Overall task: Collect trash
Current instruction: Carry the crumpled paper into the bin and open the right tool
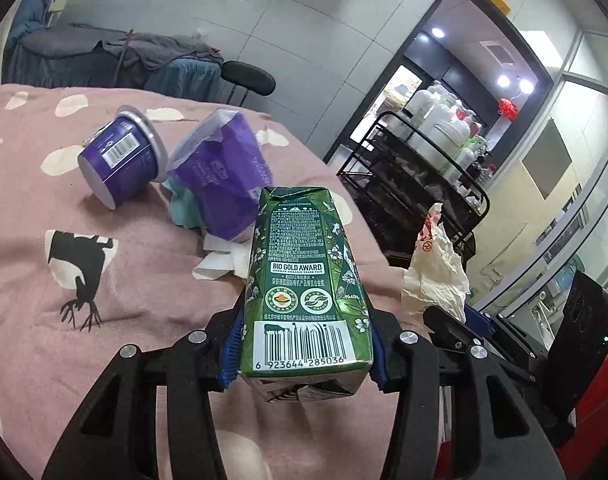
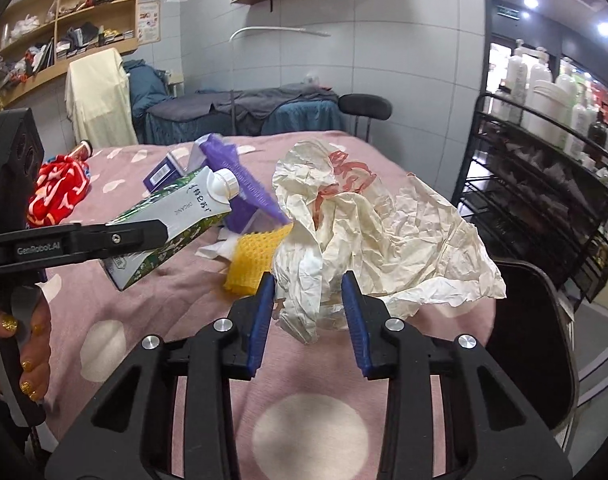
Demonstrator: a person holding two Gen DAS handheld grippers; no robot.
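My left gripper is shut on a green milk carton, barcode side up, held clear of the pink bed cover. In the right wrist view the same carton shows its white cap, tilted, in the left gripper's black fingers. My right gripper is shut on a crumpled white paper wrapper with red print; its blue pads pinch the lower folds. The wrapper also rises at the right of the left wrist view. On the bed lie a purple yogurt cup and a crushed purple cup.
White tissue, yellow foam mesh and a red printed bag lie on the bed. A black bin stands at the bed's right edge. Behind it is a black wire rack of bottles. A hand grips the left handle.
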